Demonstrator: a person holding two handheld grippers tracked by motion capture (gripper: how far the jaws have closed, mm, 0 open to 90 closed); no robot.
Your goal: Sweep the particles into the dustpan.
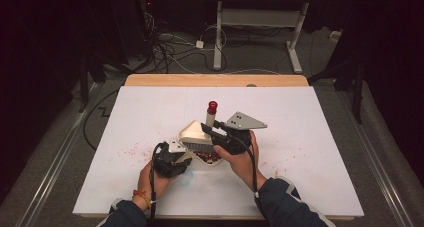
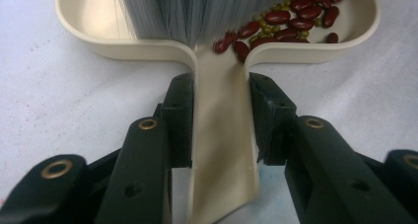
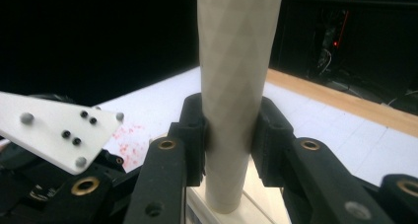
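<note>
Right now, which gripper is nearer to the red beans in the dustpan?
Left. The left gripper is shut on the dustpan handle, with the red beans just ahead of its jaws. The right gripper is shut on the brush handle, higher above the pan.

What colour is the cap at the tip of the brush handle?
Red. The cap tops the brush handle; it shows best in the high view.
</note>
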